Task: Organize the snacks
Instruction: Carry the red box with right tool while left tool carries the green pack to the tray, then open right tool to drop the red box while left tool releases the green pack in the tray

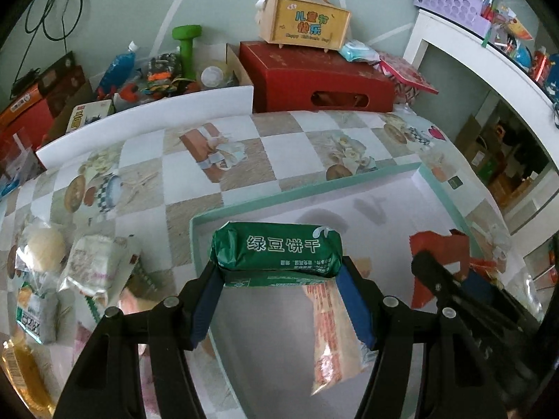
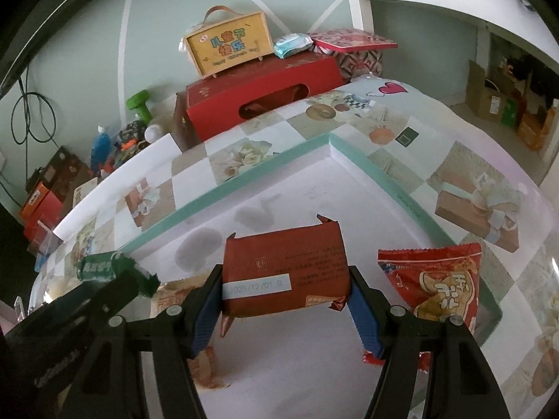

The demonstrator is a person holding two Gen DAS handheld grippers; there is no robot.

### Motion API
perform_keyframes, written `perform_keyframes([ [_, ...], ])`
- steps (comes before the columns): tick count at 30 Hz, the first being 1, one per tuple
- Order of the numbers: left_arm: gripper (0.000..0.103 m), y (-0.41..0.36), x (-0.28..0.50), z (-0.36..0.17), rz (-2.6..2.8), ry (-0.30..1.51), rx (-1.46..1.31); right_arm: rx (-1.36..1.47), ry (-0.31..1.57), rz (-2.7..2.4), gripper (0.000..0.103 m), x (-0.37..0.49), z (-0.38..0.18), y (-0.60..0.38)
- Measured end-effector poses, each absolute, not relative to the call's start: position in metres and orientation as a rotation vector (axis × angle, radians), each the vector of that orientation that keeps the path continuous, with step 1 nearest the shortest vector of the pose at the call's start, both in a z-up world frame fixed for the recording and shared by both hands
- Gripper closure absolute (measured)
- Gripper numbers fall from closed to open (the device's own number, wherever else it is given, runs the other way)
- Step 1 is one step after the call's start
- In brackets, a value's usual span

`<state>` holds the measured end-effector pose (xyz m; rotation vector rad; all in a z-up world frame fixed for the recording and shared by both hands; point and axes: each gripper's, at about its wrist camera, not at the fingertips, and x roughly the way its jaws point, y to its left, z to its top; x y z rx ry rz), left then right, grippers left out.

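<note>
My left gripper [image 1: 279,272] is shut on a green snack pack [image 1: 277,249] and holds it over the near left part of a shallow white tray with a mint rim [image 1: 314,195]. My right gripper [image 2: 284,282] is shut on a dark red snack pack [image 2: 284,269] over the same tray [image 2: 244,174]. The red pack and right gripper also show in the left wrist view [image 1: 440,255]. The green pack shows at the left in the right wrist view [image 2: 104,267]. A pale orange-printed packet [image 1: 332,324] lies in the tray under the grippers.
Several loose snack packs [image 1: 87,265] lie on the patterned tablecloth left of the tray. A red peanut-print bag [image 2: 440,286] lies at the tray's right rim. A red box [image 1: 314,76] with a wooden carry box [image 1: 304,24] on it stands behind. A white shelf [image 1: 489,63] is at right.
</note>
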<state>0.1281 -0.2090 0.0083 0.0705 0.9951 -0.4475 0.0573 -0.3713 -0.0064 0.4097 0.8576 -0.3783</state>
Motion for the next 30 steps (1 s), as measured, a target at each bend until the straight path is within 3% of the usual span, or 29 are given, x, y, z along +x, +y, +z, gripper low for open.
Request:
perform_keyframes([
  [13,0.032,-0.204,0.127,0.018,-0.427,0.986,0.057,0.392,0.842,-0.370,0.032,0.057,0.002,-0.369],
  [16,0.026,-0.201,0.126,0.021,-0.407,0.989,0.067,0.389,0.841,-0.367,0.032,0.057,0.003,-0.369],
  [18,0.018,-0.198,0.125,0.021,-0.374,0.999,0.079,0.375,0.844,-0.373,0.028,0.057,0.003,-0.367],
  [22,0.017,-0.187,0.127,0.019,-0.311,1.021,0.062,0.357,0.857,-0.385,0.015,0.058,0.002,-0.366],
  [26,0.003,-0.178,0.129,0.016,-0.249,1.026,0.059,0.336,0.863,-0.400,0.000,0.058,0.001,-0.366],
  [30,0.002,-0.172,0.129,0.012,-0.197,1.018,0.073,0.304,0.862,-0.408,0.000,0.059,0.003,-0.363],
])
